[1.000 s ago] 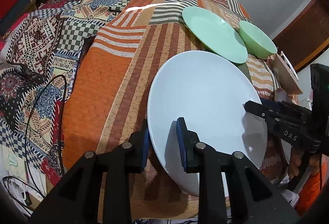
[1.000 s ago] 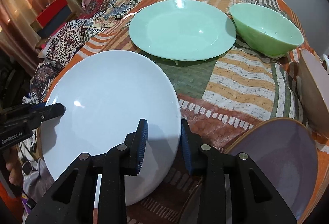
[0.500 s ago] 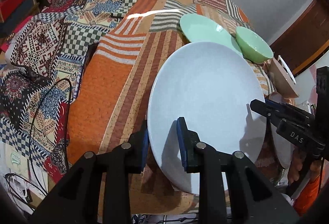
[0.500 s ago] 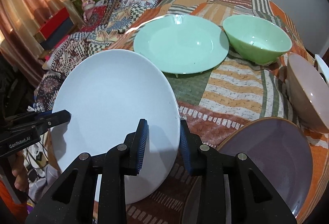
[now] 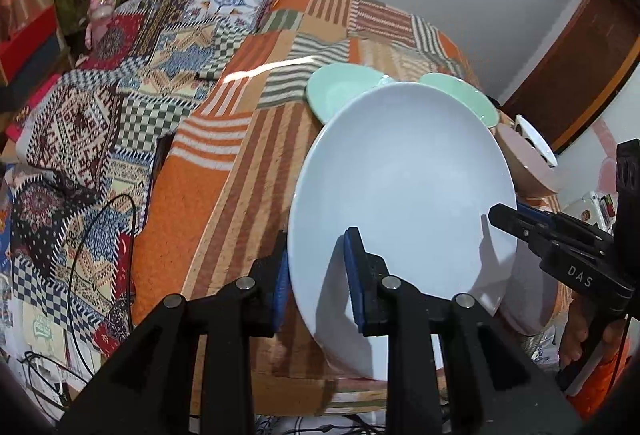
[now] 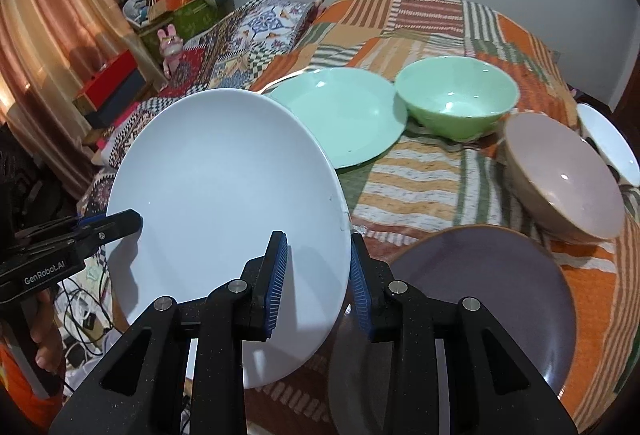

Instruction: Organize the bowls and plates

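The white plate (image 5: 400, 195) hangs tilted in the air above the near edge of the table (image 5: 248, 171), which wears a striped patchwork cloth; I hold the plate from both sides; my left hand-held gripper (image 5: 316, 267) is clamped on its left rim, one blue pad under the rim and one on the plate's upper face; my right hand-held gripper (image 6: 318, 271) is clamped on the opposite rim in the same way, the edge of the plate running between its two ribbed pads; in the left wrist view the right hand-held gripper's tip reaches onto the plate from the right side, and in the right wrist view the left one's tip reaches onto it from the left.

Beyond the white plate, farther along the table, lies a green plate (image 6: 344, 115), partly hidden behind the white one's far rim; just beside the green plate, on its right, stands a green bowl (image 6: 456, 103); to the right of the white plate, near my right hand-held gripper, lies a purple plate (image 6: 480, 283); behind that sits a pink bowl (image 6: 560, 179), tipped on its side, with a white dish (image 6: 612, 143) just past it at the table's right edge.
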`<state>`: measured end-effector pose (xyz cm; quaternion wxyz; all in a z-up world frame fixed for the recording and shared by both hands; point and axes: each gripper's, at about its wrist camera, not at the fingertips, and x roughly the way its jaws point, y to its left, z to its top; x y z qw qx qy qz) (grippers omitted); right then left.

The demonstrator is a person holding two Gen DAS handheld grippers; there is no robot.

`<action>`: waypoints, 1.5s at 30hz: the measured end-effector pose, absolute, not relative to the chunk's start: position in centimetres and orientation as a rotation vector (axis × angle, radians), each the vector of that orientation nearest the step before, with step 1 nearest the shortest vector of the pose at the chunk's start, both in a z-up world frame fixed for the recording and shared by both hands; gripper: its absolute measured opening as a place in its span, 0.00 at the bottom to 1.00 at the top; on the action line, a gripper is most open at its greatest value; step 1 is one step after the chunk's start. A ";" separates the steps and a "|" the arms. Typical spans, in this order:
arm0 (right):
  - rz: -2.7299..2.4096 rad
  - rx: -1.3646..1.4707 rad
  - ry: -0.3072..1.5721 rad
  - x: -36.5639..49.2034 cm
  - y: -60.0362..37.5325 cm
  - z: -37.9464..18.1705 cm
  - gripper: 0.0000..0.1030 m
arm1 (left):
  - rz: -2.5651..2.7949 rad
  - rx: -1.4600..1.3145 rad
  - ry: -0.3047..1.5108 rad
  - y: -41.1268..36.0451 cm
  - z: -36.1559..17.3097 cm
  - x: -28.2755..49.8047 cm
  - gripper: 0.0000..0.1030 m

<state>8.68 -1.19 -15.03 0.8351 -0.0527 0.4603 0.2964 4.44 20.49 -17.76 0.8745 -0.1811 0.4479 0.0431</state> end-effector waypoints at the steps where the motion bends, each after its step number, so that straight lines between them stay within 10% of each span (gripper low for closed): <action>1: 0.626 -0.109 0.972 8.6 -1.5 -14.9 0.28 | 0.087 -0.367 0.927 20.0 -17.4 4.5 0.25; 45: 0.358 0.058 0.996 5.4 -17.1 -15.9 0.28 | -0.195 -0.161 1.039 4.1 -17.6 9.8 0.29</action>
